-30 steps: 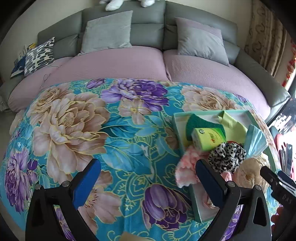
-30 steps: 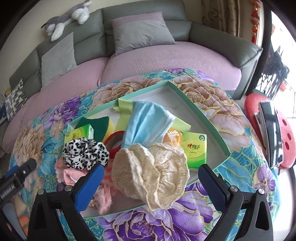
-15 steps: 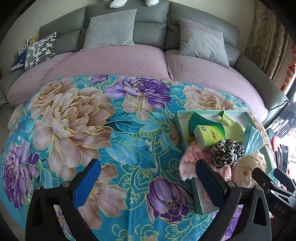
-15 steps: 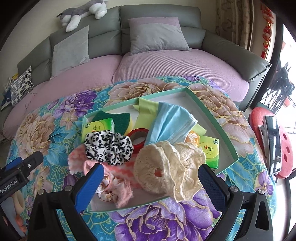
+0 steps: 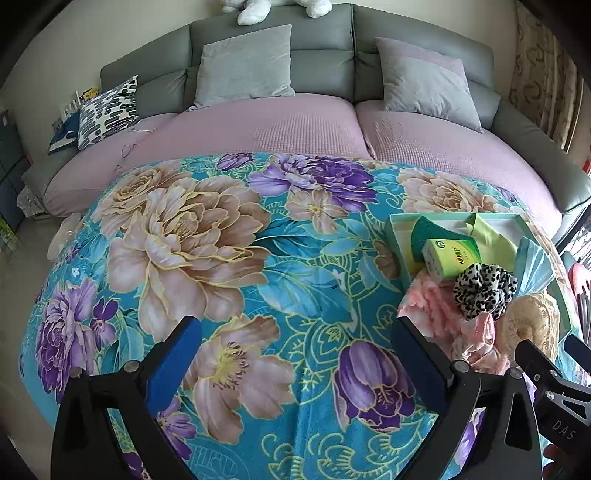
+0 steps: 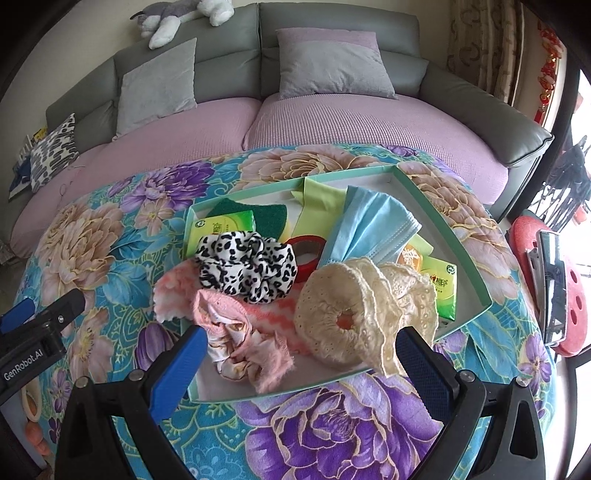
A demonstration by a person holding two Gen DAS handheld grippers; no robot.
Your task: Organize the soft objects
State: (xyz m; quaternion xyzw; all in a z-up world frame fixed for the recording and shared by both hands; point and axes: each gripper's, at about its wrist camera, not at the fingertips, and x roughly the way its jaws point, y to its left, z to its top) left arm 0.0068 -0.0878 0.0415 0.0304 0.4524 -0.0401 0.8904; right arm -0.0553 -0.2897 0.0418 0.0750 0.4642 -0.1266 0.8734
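A shallow teal tray (image 6: 448, 218) sits on the floral blanket, piled with soft things: a leopard-print scrunchie (image 6: 245, 267), a cream lace scrunchie (image 6: 347, 317), a pink scrunchie (image 6: 240, 350) on a pink-white cloth (image 6: 171, 295), a blue face mask (image 6: 369, 225), green tissue packs (image 6: 221, 230) and red tape (image 6: 306, 251). My right gripper (image 6: 299, 363) is open and empty, just in front of the tray. My left gripper (image 5: 295, 354) is open and empty over bare blanket, left of the tray (image 5: 397, 236). The leopard scrunchie (image 5: 484, 290) shows there too.
The blanket (image 5: 207, 236) covers a table in front of a grey sofa with pink seat cushions (image 5: 277, 125) and pillows (image 5: 243, 62). A plush toy (image 6: 177, 16) lies on the sofa back. A red stool (image 6: 543, 280) with a phone stands at the right.
Both grippers have pulled back and risen a little; the tray and sofa look smaller and farther. Both stay open and empty. The things in the tray have not moved.
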